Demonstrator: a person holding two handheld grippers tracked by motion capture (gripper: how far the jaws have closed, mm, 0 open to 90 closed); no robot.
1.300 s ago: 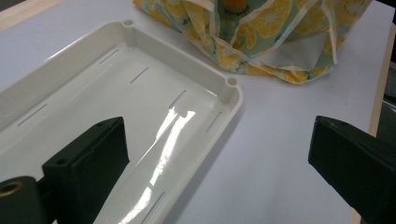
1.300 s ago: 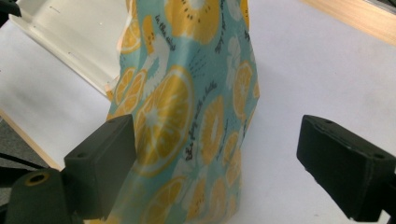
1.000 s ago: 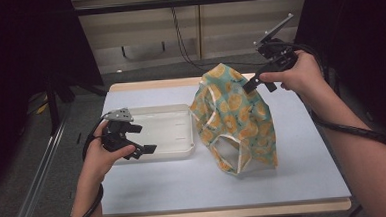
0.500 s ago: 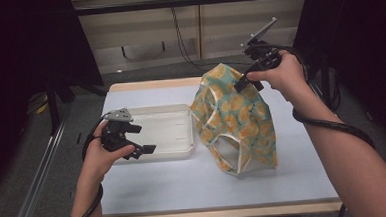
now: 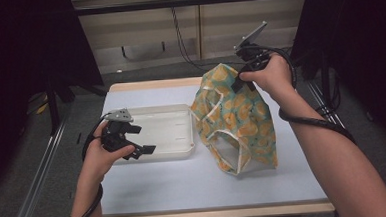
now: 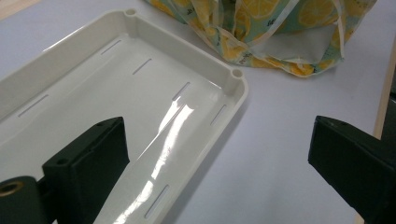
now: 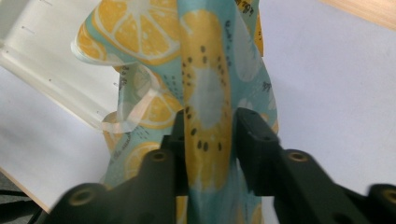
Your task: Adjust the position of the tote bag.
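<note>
Left gripper (image 5: pixel 138 141): jaws wide apart, nothing between them, parked over the near-left end of the white tray (image 6: pixel 140 88). Tray has nothing in it. Beyond it, the lemon-print cloth bag (image 5: pixel 239 121) stands on the table (image 5: pixel 185 189), just right of the tray. Right gripper (image 7: pixel 210 140) has just been closing and now pinches the bag's top fold. Grasp looks made; the lift or move into the tray is probably still to come.

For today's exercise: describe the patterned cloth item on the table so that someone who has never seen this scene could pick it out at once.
Start at the pale table. To the right of the empty white tray stands the fabric bag, pinched at its peak by the right tongs. It is the only soft thing there, teal with yellow citrus slices and cream trim.
</note>
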